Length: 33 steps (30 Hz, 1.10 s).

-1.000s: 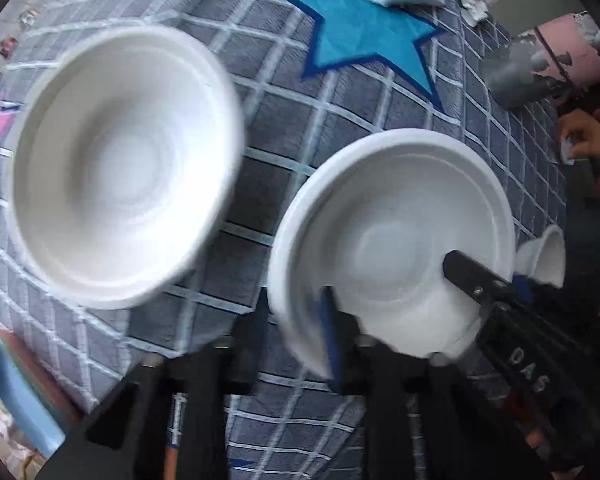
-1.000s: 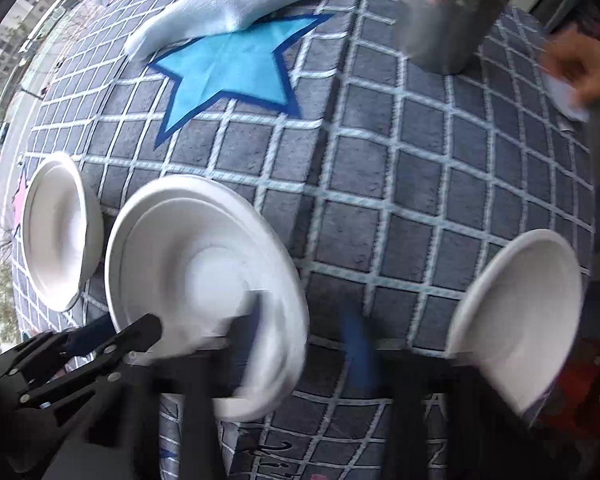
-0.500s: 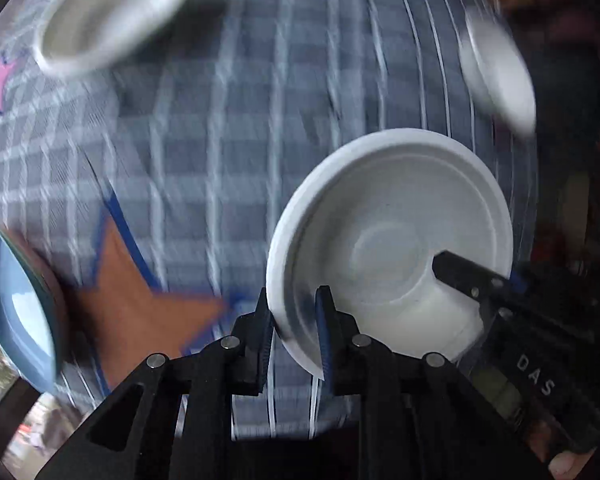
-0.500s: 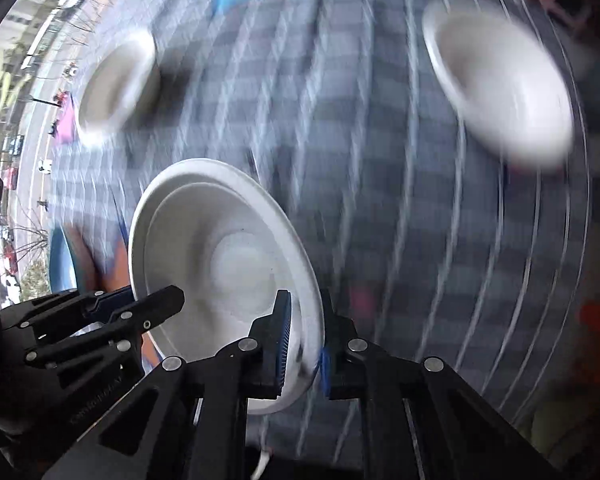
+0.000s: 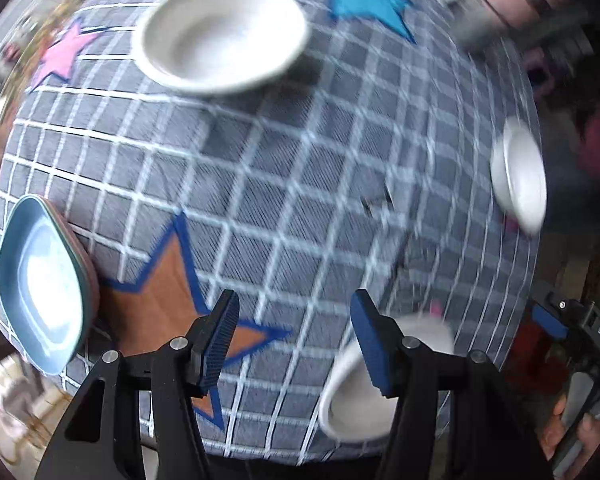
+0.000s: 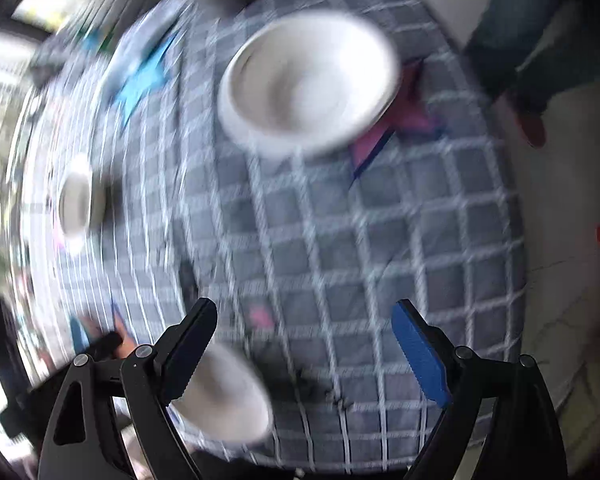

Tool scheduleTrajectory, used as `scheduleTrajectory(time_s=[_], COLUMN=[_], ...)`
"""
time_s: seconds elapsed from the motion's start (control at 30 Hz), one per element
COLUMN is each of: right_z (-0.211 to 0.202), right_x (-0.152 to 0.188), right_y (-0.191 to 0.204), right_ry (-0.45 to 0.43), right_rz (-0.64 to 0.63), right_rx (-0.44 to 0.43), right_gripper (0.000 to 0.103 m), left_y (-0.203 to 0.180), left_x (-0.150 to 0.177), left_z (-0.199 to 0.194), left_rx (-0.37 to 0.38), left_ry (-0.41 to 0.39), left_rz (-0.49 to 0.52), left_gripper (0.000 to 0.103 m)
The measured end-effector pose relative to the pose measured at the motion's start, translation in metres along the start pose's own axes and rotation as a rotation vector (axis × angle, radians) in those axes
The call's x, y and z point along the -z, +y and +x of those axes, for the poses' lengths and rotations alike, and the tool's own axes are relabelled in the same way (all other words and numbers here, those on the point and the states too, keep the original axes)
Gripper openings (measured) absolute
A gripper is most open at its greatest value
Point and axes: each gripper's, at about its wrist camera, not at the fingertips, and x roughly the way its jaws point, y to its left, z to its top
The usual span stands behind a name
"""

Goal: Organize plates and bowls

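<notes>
On right gripper [image 5: 560,322] — "DAS" lettering

My left claw [image 5: 294,338] was matte black plastic, with triangular cut-outs in its arms and silver screw heads at the pivots; its fingers [image 5: 370,344] wore ribbed blue pads. The right claw [image 6: 304,344] matched it, black with blue ribbed pads. In the left view its body carried white letters, possibly "DAS", though blur spoiled them.
</notes>
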Motion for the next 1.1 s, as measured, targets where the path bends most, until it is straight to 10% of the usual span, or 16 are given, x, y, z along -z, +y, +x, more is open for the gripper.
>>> scheduleTrajectory(time_s=[0.4,0.57,0.7,1.1], right_z=[0.045,0.054,0.055,0.038], right_x=[-0.106,-0.119,-0.122,-0.062], right_y=[-0.037,-0.043,-0.039,-0.043], right_ry=[-0.027,-0.014,-0.022,0.009], right_rz=[0.387,0.452,0.439,0.43], right_rx=[-0.054,-0.074,-0.078,-0.162], right_gripper=[0.082,0.048,0.017,0.009], left_y=[0.07,0.082,0.094,0.124], left_x=[-0.104,-0.121,-0.12,-0.088], left_z=[0.026,0.039,0.031,0.022], left_rx=[0.001,0.03,0.114,0.184], left_ry=[-0.044,-0.045,-0.049,-0.05], left_rz=[-0.361,-0.438,-0.48,-0.608], left_gripper=[0.062,0.062,0.063,0.076])
